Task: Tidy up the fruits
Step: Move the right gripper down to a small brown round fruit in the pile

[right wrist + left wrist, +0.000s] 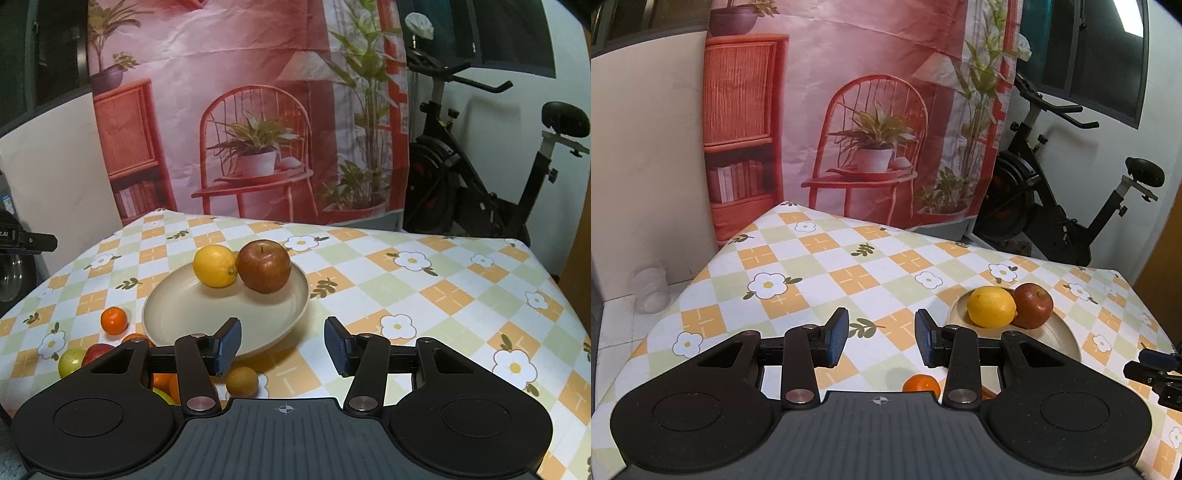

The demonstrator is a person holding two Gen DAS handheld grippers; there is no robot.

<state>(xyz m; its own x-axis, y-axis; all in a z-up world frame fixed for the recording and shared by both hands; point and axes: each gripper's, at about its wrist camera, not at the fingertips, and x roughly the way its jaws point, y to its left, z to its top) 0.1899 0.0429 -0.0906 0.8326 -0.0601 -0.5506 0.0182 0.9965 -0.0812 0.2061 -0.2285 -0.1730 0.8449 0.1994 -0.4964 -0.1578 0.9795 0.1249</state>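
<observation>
A beige plate (177, 314) on the checkered tablecloth holds a yellow lemon (214, 266) and a red apple (264, 266) at its far side. The plate (1060, 332), lemon (991, 306) and apple (1033, 305) also show in the left wrist view. A small orange (114, 320) lies left of the plate; it shows in the left wrist view (921, 384). A brown kiwi (242, 382), a green fruit (71, 362), a red fruit (96, 350) and more orange fruit (164, 382) lie near the plate's front. My right gripper (282, 345) is open and empty at the plate's front rim. My left gripper (881, 338) is open and empty, left of the plate.
A printed pink backdrop (240, 110) hangs behind the table. An exercise bike (480, 177) stands at the back right. The right gripper's tip (1152, 369) shows at the right edge of the left wrist view. A white jar (650, 290) stands on the floor at left.
</observation>
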